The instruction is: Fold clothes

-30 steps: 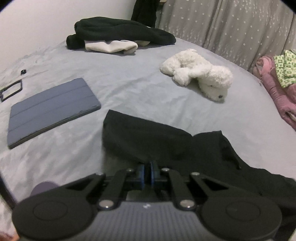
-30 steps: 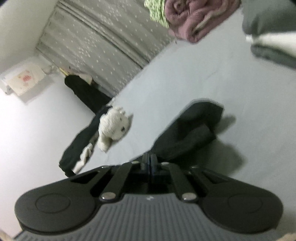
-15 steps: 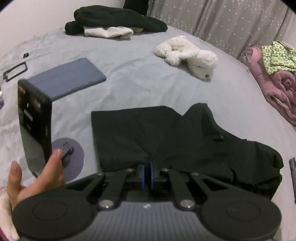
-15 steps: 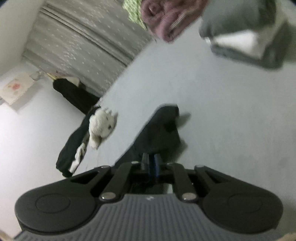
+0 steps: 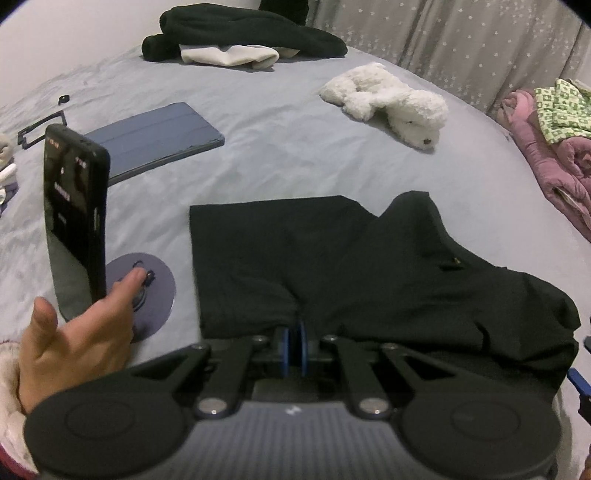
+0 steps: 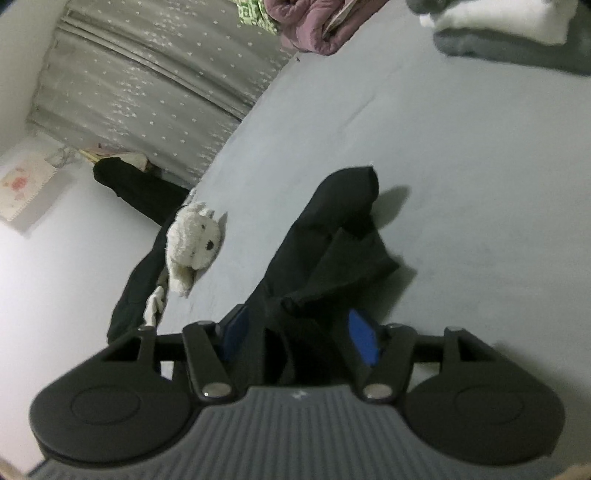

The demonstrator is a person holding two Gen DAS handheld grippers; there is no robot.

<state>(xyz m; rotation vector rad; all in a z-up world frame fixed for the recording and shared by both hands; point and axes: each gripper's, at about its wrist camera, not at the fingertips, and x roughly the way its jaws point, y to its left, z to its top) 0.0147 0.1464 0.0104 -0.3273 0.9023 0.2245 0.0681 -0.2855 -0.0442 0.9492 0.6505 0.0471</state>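
- Since a second ago, the black garment (image 5: 369, 280) has been dragged toward the near edge of the bed (image 5: 280, 147) and laid out much flatter; a hand (image 5: 74, 339) with a phone (image 5: 74, 221) has also come into view at the near left.
- Left gripper (image 5: 292, 339) is pinched together on the near hem of the garment, fabric caught between the blue pads.
- Right gripper (image 6: 299, 332) is being opened right now: the pads are well apart, and a bunched fold of the garment lies loosely between them without being pressed.
- Where the garment sits: middle of the bed, near side. The left half is spread square, the right half is rumpled, with a flap doubled over itself.
- What could go wrong, as a guess: with the right end being let go while still bunched, the flap could be left crooked, so any fold made over it would come out lumpy. If the left gripper is pulled while the right end is free, the whole piece could just get slid along the sheet instead of folded.
- The fabric could also be snagged on an opening pad and get lifted back up.
- The phone and the round purple stand (image 5: 147, 295) are just beside the left edge, so a sweep that way could knock them.
- Containers: none can be seen. A plush toy (image 5: 388, 103), a tablet (image 5: 155, 136) and a dark clothes pile (image 5: 240, 33) lie loose on the far part of the bed.
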